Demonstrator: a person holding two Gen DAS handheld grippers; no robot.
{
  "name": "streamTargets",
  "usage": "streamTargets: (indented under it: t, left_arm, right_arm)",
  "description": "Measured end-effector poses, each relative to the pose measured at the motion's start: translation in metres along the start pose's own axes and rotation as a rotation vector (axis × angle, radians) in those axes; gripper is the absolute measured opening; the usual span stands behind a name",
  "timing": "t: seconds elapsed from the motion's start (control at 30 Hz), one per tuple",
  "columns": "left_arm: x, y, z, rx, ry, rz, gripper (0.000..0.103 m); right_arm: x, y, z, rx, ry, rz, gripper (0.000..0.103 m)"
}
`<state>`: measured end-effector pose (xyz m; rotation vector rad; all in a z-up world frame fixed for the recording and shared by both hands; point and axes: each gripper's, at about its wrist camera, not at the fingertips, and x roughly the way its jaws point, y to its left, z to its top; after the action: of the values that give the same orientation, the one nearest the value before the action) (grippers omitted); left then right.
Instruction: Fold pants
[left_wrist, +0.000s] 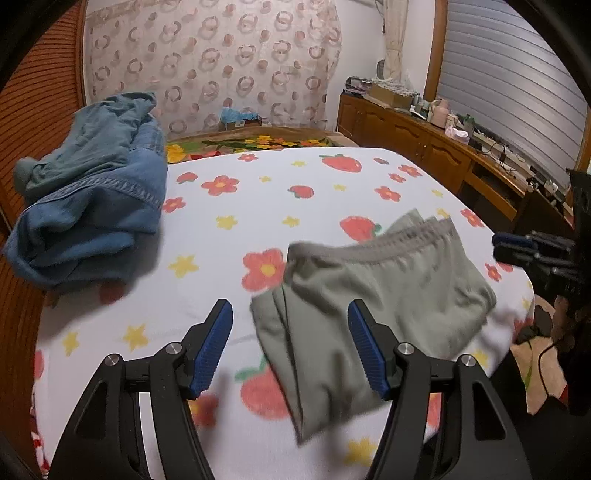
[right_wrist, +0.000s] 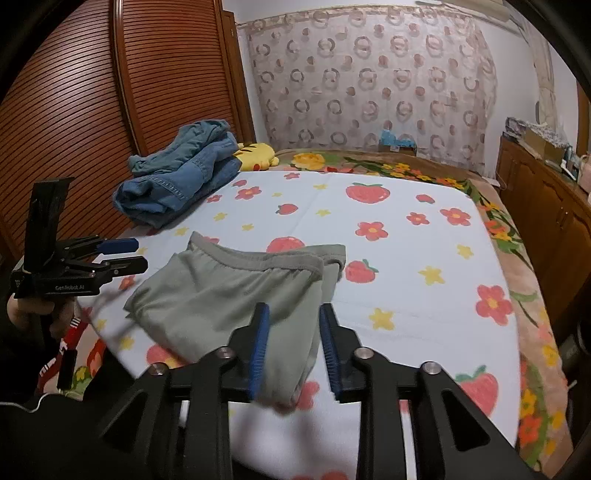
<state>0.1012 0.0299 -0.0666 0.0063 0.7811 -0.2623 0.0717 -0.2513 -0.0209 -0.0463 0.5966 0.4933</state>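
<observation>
Folded grey pants (left_wrist: 373, 295) flat on flowered sheet (left_wrist: 229, 243), left gripper (left_wrist: 290, 350) wide open above them, right gripper (right_wrist: 293, 349) parted, holding nothing, blue clothes (right_wrist: 173, 177) heaped well apart

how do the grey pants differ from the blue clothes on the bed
The grey pants lie folded and fairly flat near the front edge of the bed; the blue clothes sit in a crumpled heap at the far corner by the wooden wall. The grey pants are thin, plain fabric with an elastic waistband; the blue clothes look like heavier denim with visible stitching. The grey pants lie right before both open grippers; the blue clothes lie well away. Both rest on the flowered sheet.
</observation>
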Motion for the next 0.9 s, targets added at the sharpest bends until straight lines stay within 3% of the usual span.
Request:
streamTargets:
  t: [0.13,0.2,0.37,0.5,0.53,0.6,0.63,0.73,0.9]
  left_arm:
    - [0.022,0.003,0.012,0.002,0.015,-0.031,0.065]
    - [0.035,0.003,0.018,0.006,0.034,-0.039,0.055]
    - [0.058,0.001,0.027,0.017,0.079,-0.072,0.048]
    - [0.065,-0.002,0.028,0.029,0.101,-0.096,0.031]
    - [0.065,-0.003,0.028,0.037,0.098,-0.097,0.027]
    - [0.059,-0.005,0.028,0.044,0.083,-0.1,0.01]
    - [0.055,-0.004,0.029,0.042,0.072,-0.104,0.008]
    - [0.032,0.001,0.035,0.019,-0.008,-0.092,0.005]
    - [0.016,0.007,0.046,0.018,-0.054,-0.058,0.005]
  right_arm:
    - [0.023,-0.002,0.007,-0.004,0.013,0.012,0.031]
    - [0.033,-0.003,0.012,-0.007,0.015,0.019,0.031]
    - [0.055,-0.004,0.023,-0.008,0.023,0.019,0.031]
    - [0.066,-0.008,0.026,0.01,0.045,0.035,0.031]
    - [0.067,-0.008,0.027,0.01,0.045,0.039,0.031]
    - [0.066,-0.008,0.028,0.004,0.038,0.054,0.027]
    - [0.064,-0.006,0.03,-0.005,0.025,0.061,0.013]
    - [0.056,-0.005,0.038,-0.029,-0.011,0.074,0.006]
    - [0.055,0.002,0.048,-0.065,-0.044,0.057,0.005]
